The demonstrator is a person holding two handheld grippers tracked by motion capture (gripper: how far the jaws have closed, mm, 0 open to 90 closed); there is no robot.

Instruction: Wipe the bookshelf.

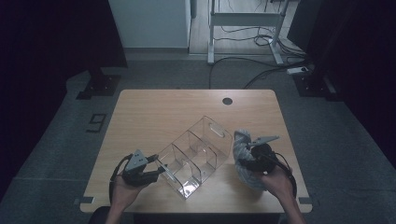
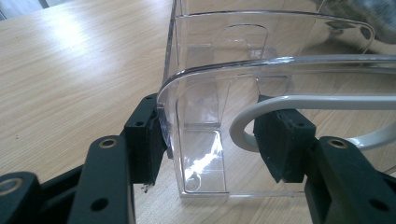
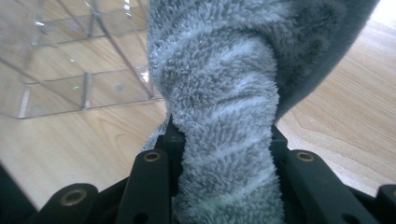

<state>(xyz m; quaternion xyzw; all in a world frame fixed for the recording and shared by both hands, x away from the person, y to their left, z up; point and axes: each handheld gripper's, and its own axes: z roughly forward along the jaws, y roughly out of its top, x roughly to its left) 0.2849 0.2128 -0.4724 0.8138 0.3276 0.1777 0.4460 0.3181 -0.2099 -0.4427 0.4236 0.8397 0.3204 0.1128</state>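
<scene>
Clear acrylic, the divided organizer (image 1: 196, 156) is lying diagonally at the centre of the wooden surface (image 1: 154, 109). The left tongs (image 1: 161, 169) are clamping its near end wall at the lower left of the high view, one pad outside, one inside (image 2: 280, 142). The right tongs (image 1: 243, 161), at lower right, are squeezing a grey striped fluffy cloth (image 3: 224, 116) just beside the organizer's right wall. To do this well, I judge the left grip should be holding the box steady while the cloth is being lifted clear of the rim before going in. The inner dividers (image 1: 187, 158) are the likeliest snag; a white cable (image 2: 327, 102) is crossing the left tongs' view.
</scene>
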